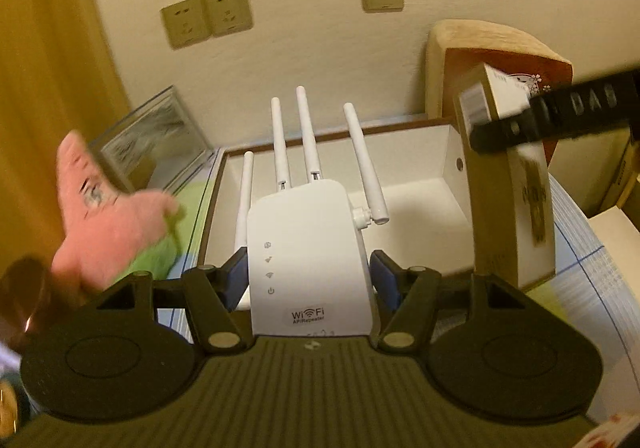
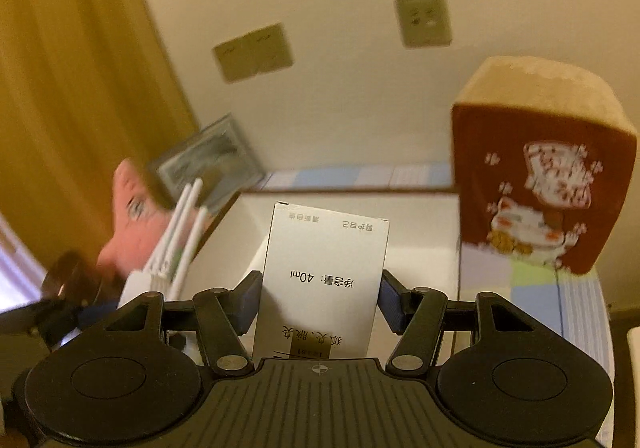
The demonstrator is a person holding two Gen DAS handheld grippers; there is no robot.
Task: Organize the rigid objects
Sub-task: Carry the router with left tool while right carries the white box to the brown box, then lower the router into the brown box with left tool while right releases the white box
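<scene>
My left gripper [image 1: 308, 280] is shut on a white WiFi repeater [image 1: 308, 264] with several antennas, held above the near edge of an open white box [image 1: 412, 167] with a brown rim. My right gripper [image 2: 320, 300] is shut on a white carton [image 2: 324, 280] printed "40ml", held over the same white box [image 2: 420, 232]. In the left wrist view the carton [image 1: 508, 183] hangs at the right over the box, with a right finger [image 1: 560, 111] across it. The repeater's antennas [image 2: 184, 232] show at the left in the right wrist view.
A pink plush toy [image 1: 104, 224] lies left of the box on a green and blue checked cloth [image 1: 576, 248]. A brown cat-print cushion [image 2: 536, 183] stands at the box's right. A framed picture [image 1: 156, 139] leans on the wall. A yellow curtain [image 1: 44, 47] hangs left.
</scene>
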